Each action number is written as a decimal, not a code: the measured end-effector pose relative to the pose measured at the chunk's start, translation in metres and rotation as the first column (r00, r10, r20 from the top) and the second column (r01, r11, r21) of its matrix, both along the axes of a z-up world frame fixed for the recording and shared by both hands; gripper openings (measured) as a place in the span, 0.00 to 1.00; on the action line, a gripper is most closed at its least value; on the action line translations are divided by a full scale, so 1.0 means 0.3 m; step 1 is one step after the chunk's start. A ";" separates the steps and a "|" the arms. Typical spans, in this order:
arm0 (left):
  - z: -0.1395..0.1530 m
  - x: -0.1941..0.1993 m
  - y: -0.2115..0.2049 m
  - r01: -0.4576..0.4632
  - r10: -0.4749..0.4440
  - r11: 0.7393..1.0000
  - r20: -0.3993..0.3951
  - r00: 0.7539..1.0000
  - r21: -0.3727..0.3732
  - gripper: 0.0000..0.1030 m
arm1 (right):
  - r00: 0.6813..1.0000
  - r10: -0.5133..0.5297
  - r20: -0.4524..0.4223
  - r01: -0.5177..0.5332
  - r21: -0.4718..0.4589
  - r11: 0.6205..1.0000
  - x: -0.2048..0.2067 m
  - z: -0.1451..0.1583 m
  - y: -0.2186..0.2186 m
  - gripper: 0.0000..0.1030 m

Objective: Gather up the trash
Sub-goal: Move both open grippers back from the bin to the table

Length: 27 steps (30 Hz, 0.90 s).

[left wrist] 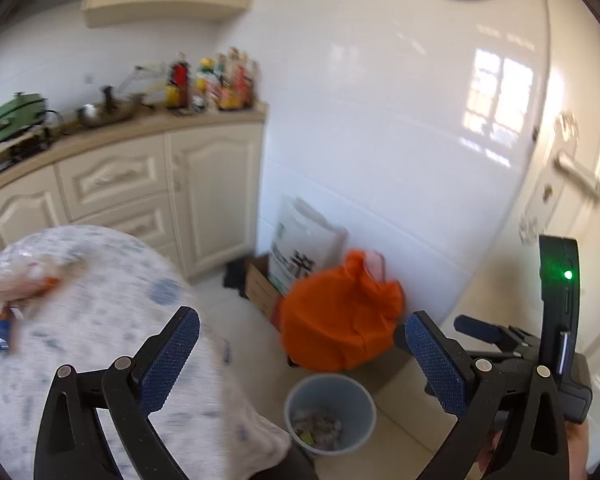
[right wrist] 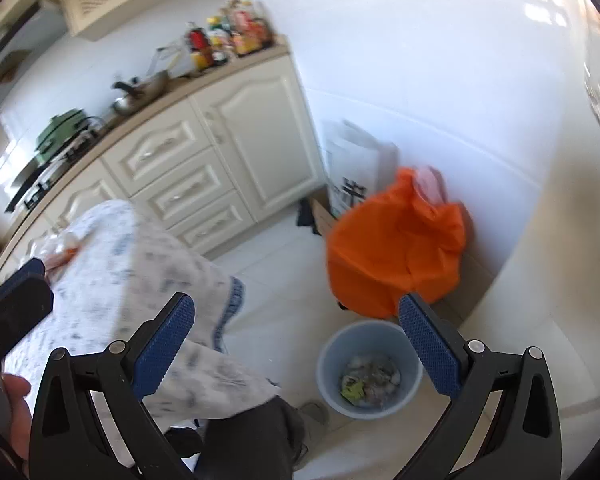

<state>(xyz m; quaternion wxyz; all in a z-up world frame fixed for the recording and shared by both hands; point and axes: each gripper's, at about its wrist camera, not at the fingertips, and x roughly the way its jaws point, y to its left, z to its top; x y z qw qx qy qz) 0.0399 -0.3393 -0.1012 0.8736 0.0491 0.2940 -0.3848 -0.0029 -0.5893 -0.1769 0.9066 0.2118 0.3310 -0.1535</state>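
Right wrist view: both tongs [right wrist: 296, 344] gape wide and empty, trash bin [right wrist: 370, 364] below between them.

Left gripper [left wrist: 302, 354] jaws wide apart, nothing between blue pads [left wrist: 171, 360]. Round table [left wrist: 100, 320] under patterned cloth at lower left; blurred wrappers [left wrist: 16, 292] near its left edge. Blue bin [left wrist: 330, 414] on floor just beside table's right edge, trash [left wrist: 318, 428] inside. Orange bag [left wrist: 342, 316] behind bin, against white wall; white bag [left wrist: 304, 240] and cardboard box [left wrist: 260, 288] beside it. Right gripper [left wrist: 512, 344] at right. Bench [left wrist: 148, 124] carries bottles [left wrist: 212, 80], wok [left wrist: 108, 110], green pot [left wrist: 16, 114].
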 end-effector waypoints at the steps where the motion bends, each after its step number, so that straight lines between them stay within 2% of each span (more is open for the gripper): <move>1: 0.024 -0.010 0.062 -0.019 0.019 1.000 0.008 1.000 -0.017 0.99 | 1.000 0.022 0.016 -0.021 -0.011 1.000 0.014 0.031 0.037 1.00; 8: 0.109 -0.066 0.396 -0.147 0.155 0.985 0.081 0.985 -0.095 0.99 | 0.982 0.147 0.119 -0.139 -0.070 0.988 0.081 0.190 0.254 1.00; 15: 0.167 -0.111 0.723 -0.290 0.311 0.945 0.142 0.940 -0.149 0.99 | 0.940 0.269 0.209 -0.250 -0.116 0.961 0.165 0.310 0.466 1.00; 21: 0.177 -0.149 0.916 -0.398 0.423 0.902 0.147 0.894 -0.169 0.99 | 0.906 0.366 0.211 -0.339 -0.152 0.928 0.242 0.338 0.624 1.00; 27: 0.164 -0.172 0.993 -0.463 0.485 0.872 0.151 0.861 -0.161 0.99 | 0.865 0.467 0.184 -0.438 -0.177 0.881 0.320 0.321 0.776 1.00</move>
